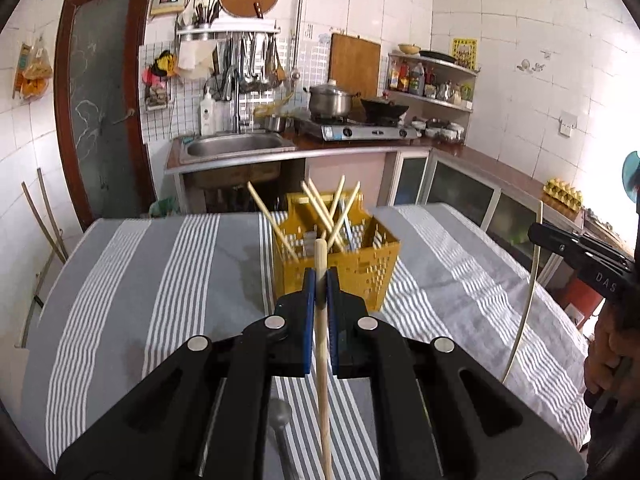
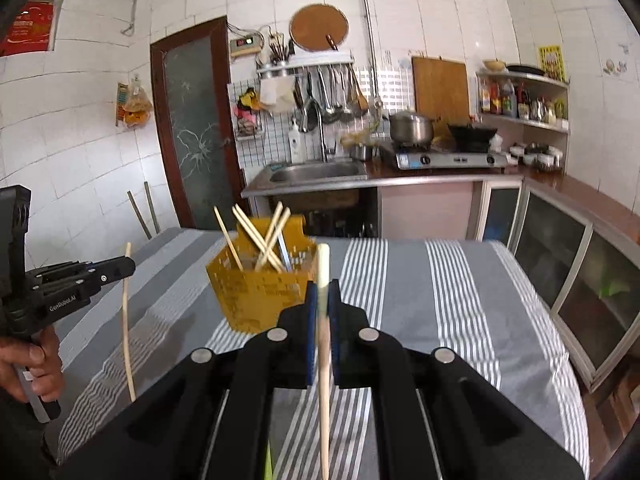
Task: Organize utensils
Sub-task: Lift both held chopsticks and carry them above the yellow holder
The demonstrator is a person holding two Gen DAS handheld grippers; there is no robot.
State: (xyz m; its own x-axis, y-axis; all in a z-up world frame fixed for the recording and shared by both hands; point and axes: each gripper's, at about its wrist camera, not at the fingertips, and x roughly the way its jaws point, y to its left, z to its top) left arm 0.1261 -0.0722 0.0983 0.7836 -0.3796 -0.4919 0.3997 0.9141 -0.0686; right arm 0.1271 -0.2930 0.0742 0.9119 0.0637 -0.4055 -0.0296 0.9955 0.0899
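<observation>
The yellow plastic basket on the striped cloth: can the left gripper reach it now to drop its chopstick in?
Probably yes. The left gripper, shut on a wooden chopstick, faces the yellow plastic basket directly, with only bare striped cloth between. The chopsticks leaning inside may crowd the opening.

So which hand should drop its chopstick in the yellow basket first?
Probably the left. The left gripper holds its chopstick lined up with the yellow basket straight ahead. From the right gripper, the basket sits off to the left.
</observation>
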